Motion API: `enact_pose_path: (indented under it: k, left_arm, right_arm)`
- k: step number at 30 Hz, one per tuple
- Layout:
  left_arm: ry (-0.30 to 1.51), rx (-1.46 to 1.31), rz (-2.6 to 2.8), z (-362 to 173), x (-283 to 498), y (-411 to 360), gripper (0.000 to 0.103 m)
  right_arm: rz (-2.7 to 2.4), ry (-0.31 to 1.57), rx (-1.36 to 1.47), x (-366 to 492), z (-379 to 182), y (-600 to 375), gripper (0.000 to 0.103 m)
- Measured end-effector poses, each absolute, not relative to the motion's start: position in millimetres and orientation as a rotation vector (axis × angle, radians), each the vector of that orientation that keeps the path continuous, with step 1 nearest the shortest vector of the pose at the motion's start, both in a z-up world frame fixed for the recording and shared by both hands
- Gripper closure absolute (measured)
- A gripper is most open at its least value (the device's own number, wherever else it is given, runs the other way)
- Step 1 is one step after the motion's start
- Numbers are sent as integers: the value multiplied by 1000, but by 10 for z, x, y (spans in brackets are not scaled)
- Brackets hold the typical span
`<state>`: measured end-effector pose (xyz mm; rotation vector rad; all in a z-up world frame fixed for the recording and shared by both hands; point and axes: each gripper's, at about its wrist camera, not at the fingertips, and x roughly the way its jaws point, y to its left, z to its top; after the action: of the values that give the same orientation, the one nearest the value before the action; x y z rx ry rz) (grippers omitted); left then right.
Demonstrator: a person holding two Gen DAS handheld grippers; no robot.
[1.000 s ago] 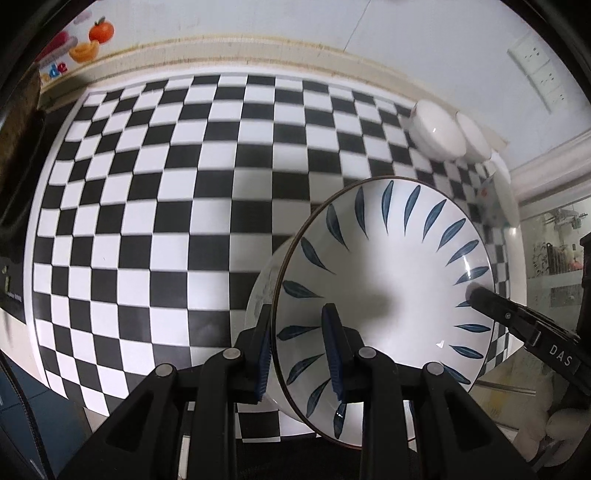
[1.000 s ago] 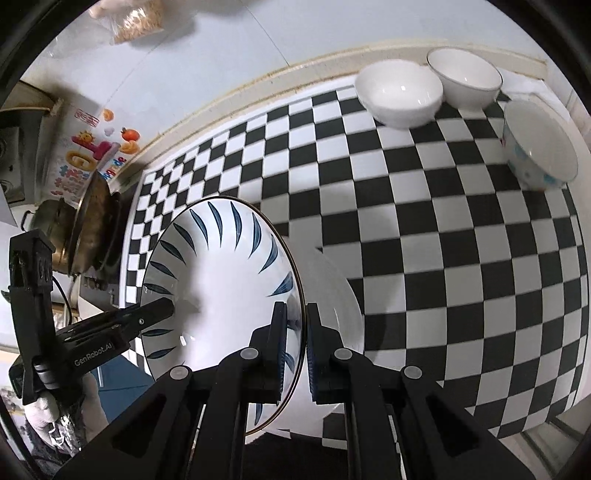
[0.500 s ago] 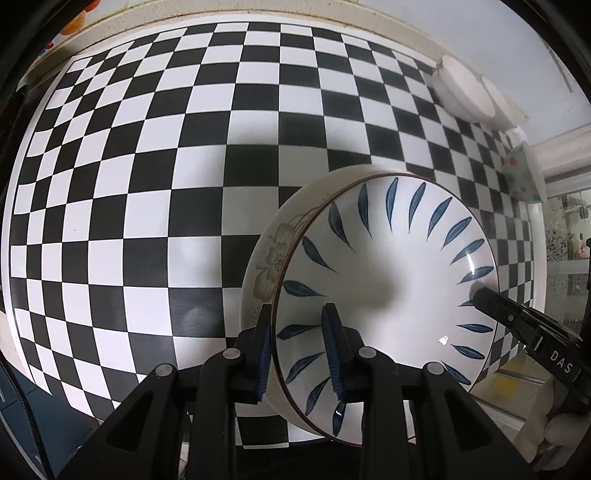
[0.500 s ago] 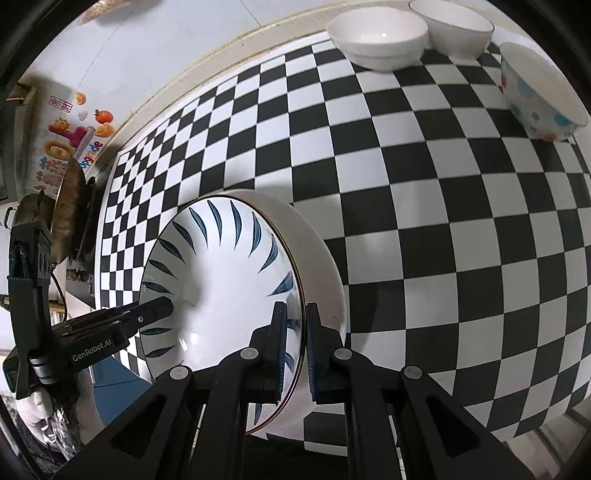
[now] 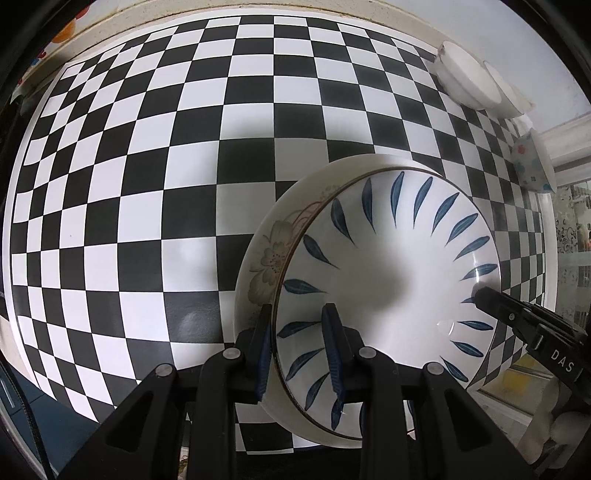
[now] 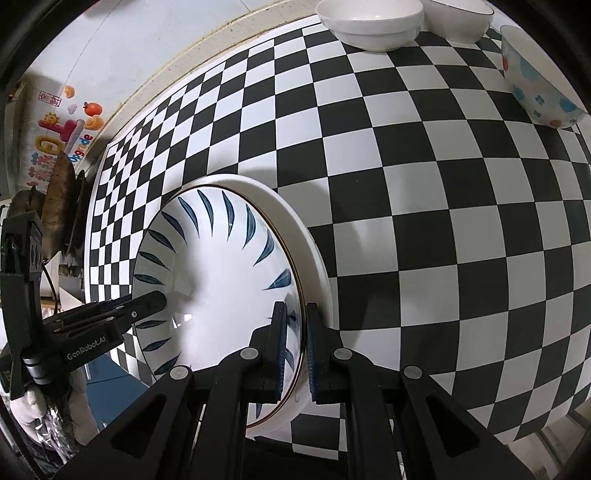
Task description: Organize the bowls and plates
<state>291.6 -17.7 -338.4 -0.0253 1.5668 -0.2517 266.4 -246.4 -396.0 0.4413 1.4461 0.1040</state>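
- Here, on a black-and-white checkered counter (image 5: 147,206), two handheld grippers grasp a blue-leaf plate (image 5: 388,266) from opposite sides.
- The left gripper (image 5: 297,343) is closed down on the plate's near rim, one finger on the outside and the other on the painted inner face.
- The right gripper (image 6: 295,343) pinches the opposite rim the same way, its fingers narrowed to a thin gap around the edge.
- Each gripper also shows in the other's camera: the right one reaches in at the plate's far edge (image 5: 517,321) in the left wrist view, the left one (image 6: 110,317) in the right wrist view.
- The plate sits nested on a larger flowered plate (image 5: 269,258), whose white rim (image 6: 310,243) curves around it; whether the two touch all round cannot be told.
- Both plates lie near the counter's front edge.
- Along the back wall stand two white bowls (image 6: 373,26), side by side.
- A dotted bowl (image 6: 535,81) stands near them at the counter's right end.
- Colourful stickers (image 6: 59,133) mark the wall to the left.
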Motion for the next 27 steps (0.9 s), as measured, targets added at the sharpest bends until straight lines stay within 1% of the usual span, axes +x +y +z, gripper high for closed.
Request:
enact_pose_path:
  k: [2,3,13,18,27]
  left_arm:
    - [1571,-24,-248,-3385,2921,-187,80]
    - [1576,-23,-245,-3383,2918,-189,80]
    - [1610,-8,-217,-3364,2954,-228,80]
    - [1610,1,-205,-3344,2958,-251,79]
    - [1598,-8,-184,-3241,2889,-267,79]
  right_arm:
    - [97,1457,438,2676,-3958,-2447,91]
    - [95,1462,438,2680,-3956,-2436,89]
    - [59,1526,412,2738,-3945,-2354,89]
    - [52,1531,398,2735,-3916,-2364,89]
    - [69,1503,373,2717,-3705,-2344,89]
